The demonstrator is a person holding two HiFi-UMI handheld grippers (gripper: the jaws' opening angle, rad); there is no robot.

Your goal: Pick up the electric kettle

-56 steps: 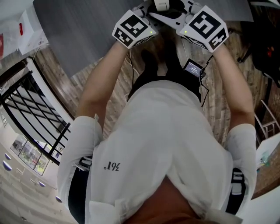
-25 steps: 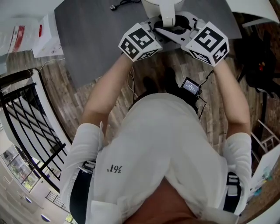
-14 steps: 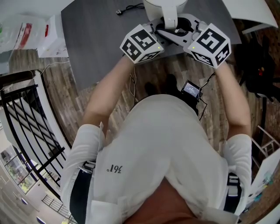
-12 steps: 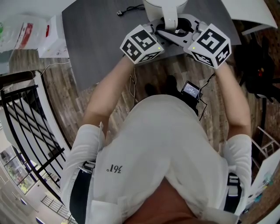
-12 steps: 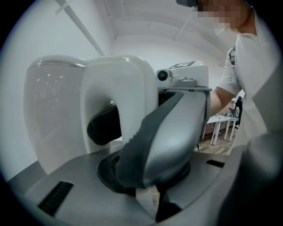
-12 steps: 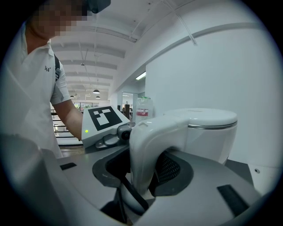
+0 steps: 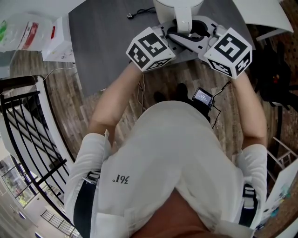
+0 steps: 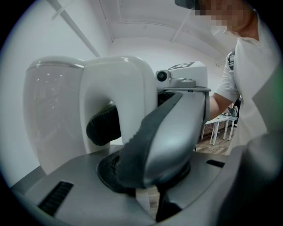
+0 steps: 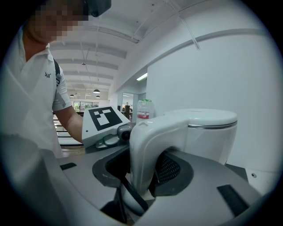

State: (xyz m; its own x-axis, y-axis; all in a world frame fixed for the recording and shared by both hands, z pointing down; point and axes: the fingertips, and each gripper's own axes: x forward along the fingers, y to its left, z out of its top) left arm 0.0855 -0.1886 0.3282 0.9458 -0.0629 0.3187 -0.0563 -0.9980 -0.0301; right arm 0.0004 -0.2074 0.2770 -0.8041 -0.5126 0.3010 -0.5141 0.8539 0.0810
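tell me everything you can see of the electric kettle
The electric kettle is glossy white, plastic-looking, upright, with a flat lid over a thin metallic band and a thick loop handle. It is over the grey table's near edge; its base is hidden. The left gripper and right gripper both clamp the handle from opposite sides.

Floor: grey-brown wood-look planks [image 7: 65, 102]. Matte dark grey tabletop [image 7: 107, 42] at top of head view, black cable w/ plug [image 7: 132, 16] lying on it near far edge. White box [image 7: 58, 39] just beside table's left edge. Black metal railing [image 7: 28, 135] lower left, lower level visible thru it. White furniture edge [image 7: 267, 14] top right. Walls [image 9: 221, 66] plain white. Ceiling white w/ beams, pendant lights [image 9: 96, 91] far back. Small white tables [image 8: 221, 126] in bkgd.
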